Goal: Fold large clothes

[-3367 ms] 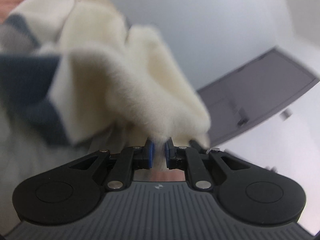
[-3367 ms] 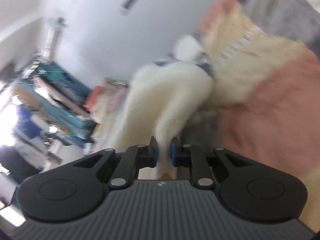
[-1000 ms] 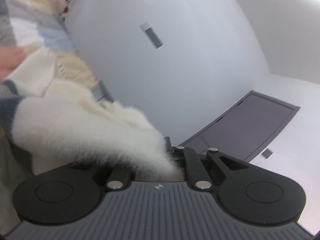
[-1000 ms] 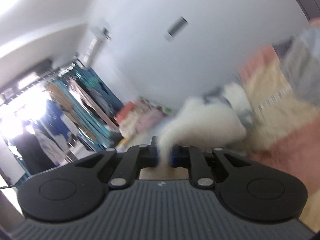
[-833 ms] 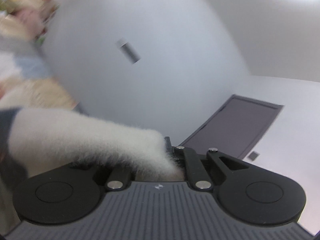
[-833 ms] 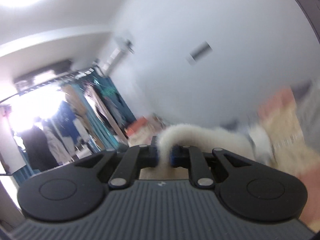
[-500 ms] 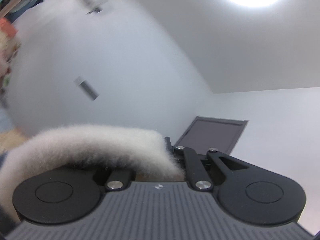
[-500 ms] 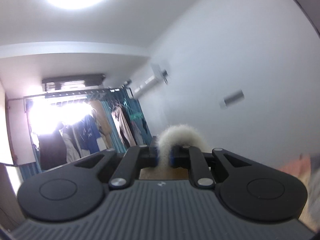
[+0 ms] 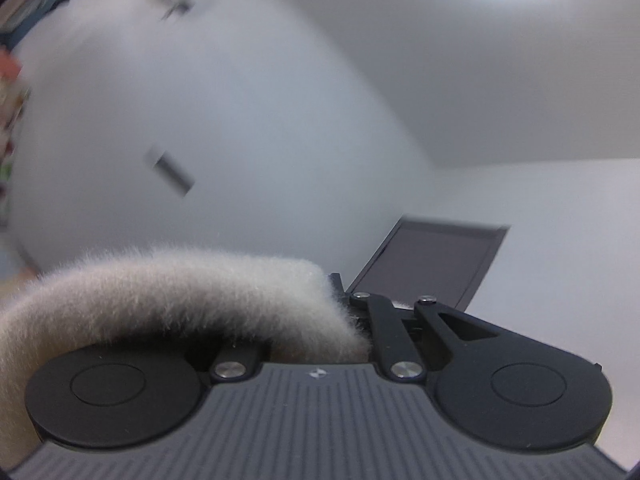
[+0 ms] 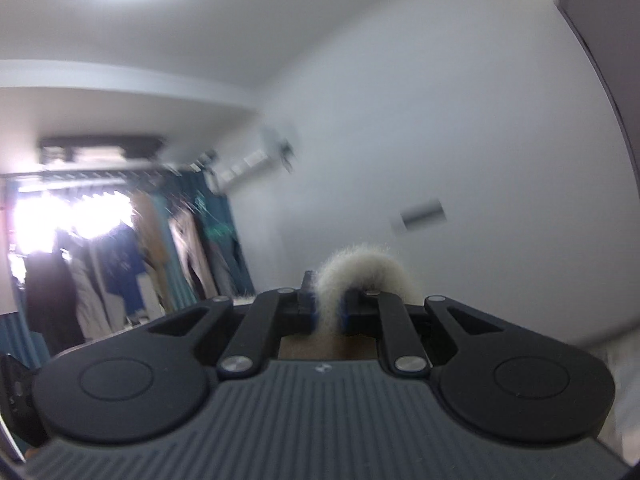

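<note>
A cream fuzzy garment (image 9: 168,300) is pinched in my left gripper (image 9: 338,312). It drapes over the left finger, hides it, and hangs off to the left. In the right wrist view my right gripper (image 10: 326,306) is shut on another edge of the same fuzzy garment (image 10: 364,270), which arches over the right finger and falls away out of sight. Both grippers point steeply upward at the walls and ceiling. The rest of the garment and the surface below are hidden.
A dark door (image 9: 432,264) and a white wall with a small grey plate (image 9: 170,170) face the left gripper. The right wrist view shows a clothes rack (image 10: 132,256) with hanging garments by a bright window, and an air conditioner (image 10: 248,164).
Both grippers have swung upward with the garment held. The pile of clothes and bedding has dropped out of view, and the ceiling lights have come into view.
</note>
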Demonstrator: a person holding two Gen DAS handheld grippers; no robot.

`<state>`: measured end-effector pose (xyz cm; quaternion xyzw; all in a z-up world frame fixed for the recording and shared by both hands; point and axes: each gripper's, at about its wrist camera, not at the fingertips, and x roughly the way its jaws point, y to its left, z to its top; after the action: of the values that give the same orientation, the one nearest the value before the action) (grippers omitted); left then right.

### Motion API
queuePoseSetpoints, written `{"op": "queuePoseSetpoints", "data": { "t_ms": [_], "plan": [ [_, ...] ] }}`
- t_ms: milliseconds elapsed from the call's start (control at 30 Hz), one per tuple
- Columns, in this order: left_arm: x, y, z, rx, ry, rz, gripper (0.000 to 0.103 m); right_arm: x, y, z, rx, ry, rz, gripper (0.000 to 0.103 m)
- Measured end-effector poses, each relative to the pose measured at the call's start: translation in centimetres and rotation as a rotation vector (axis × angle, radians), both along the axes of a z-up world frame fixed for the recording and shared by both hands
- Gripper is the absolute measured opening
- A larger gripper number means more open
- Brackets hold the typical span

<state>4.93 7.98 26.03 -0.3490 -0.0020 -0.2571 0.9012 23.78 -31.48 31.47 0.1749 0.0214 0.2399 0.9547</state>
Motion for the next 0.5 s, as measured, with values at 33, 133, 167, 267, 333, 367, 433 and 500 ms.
{"op": "queuePoseSetpoints", "data": {
  "t_ms": [33, 133, 167, 267, 333, 367, 433, 500],
  "plan": [
    [1.5, -0.1, -2.0, 0.007, 0.029, -0.009, 0.011, 0.8, -0.1, -1.5, 0.001, 0.036, -0.004, 0.014],
    [6.4, -0.4, -7.8, 0.060, 0.080, -0.018, 0.011, 5.3, 0.1, -7.5, -0.054, 0.132, -0.038, 0.015],
    [8.2, -0.6, -9.9, 0.081, 0.117, -0.015, 0.011, 6.4, 0.2, -9.1, -0.068, 0.155, -0.053, 0.014],
    [13.0, -0.7, -15.2, 0.085, 0.259, -0.012, 0.011, 11.5, 0.2, -14.5, -0.039, 0.272, -0.069, 0.015],
    [16.3, -1.0, -17.5, 0.089, 0.318, 0.001, 0.011, 14.4, 0.7, -17.2, -0.044, 0.321, -0.093, 0.015],
    [18.0, -0.9, -18.7, 0.099, 0.336, 0.012, 0.011, 16.2, 1.0, -18.5, -0.057, 0.341, -0.109, 0.015],
    [21.4, -0.8, -20.7, 0.114, 0.360, 0.029, 0.011, 19.5, 1.4, -20.9, -0.056, 0.372, -0.137, 0.015],
    [26.5, -0.6, -22.1, 0.124, 0.383, 0.044, 0.011, 22.9, 1.7, -22.9, -0.053, 0.390, -0.160, 0.015]
  ]
}}
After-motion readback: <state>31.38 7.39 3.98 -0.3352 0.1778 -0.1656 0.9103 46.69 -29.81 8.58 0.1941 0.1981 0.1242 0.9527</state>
